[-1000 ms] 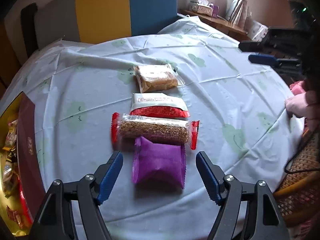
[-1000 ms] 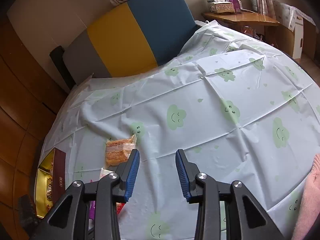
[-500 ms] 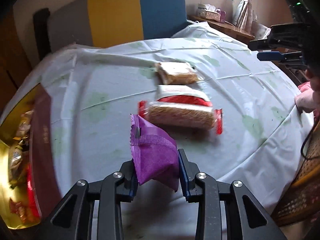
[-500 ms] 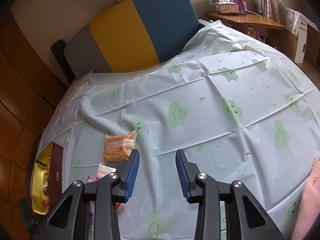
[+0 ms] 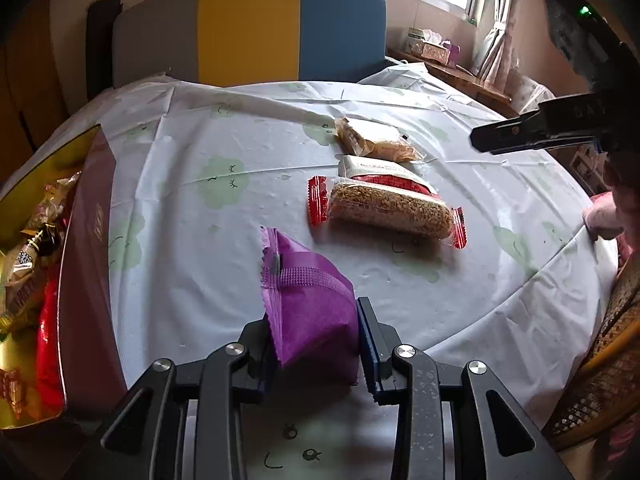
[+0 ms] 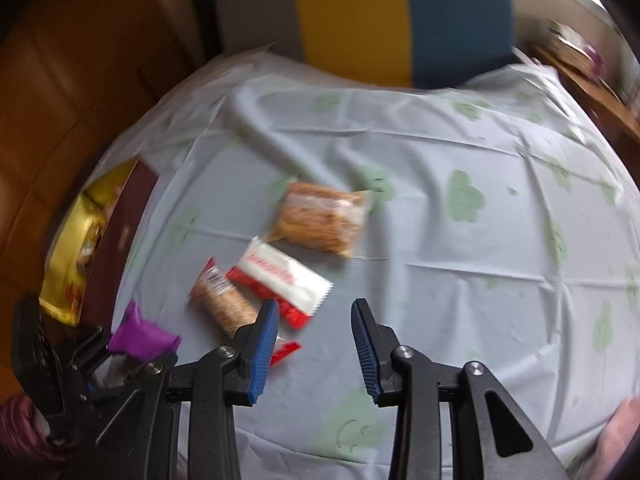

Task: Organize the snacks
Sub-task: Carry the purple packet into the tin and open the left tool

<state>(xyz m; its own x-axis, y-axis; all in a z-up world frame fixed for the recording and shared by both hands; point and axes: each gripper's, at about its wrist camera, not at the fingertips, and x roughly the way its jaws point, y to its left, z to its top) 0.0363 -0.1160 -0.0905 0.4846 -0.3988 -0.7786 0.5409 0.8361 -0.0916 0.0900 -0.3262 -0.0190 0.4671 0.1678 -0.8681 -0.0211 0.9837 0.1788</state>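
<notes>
My left gripper [image 5: 314, 322] is shut on a purple snack packet [image 5: 308, 300] and holds it above the tablecloth; the packet also shows in the right wrist view [image 6: 140, 334]. Three snacks lie in a row beyond it: a red-ended grain bar [image 5: 386, 210], a red and white packet [image 5: 380, 170] and a clear pack of golden biscuits [image 5: 374, 142]. My right gripper [image 6: 314, 318] is open and empty, above the cloth just right of the grain bar [image 6: 224, 306] and the red and white packet [image 6: 284, 280].
A gold-lined maroon box [image 5: 86, 216] with several wrapped snacks sits at the table's left edge, also in the right wrist view [image 6: 116, 232]. A grey, yellow and blue chair back [image 5: 248, 28] stands behind the table. A wicker chair [image 5: 600, 368] is at the right.
My left gripper closed on the purple packet and lifted it off the cloth, swinging left towards the box. My right gripper moved down and left, bringing the snacks into its view.
</notes>
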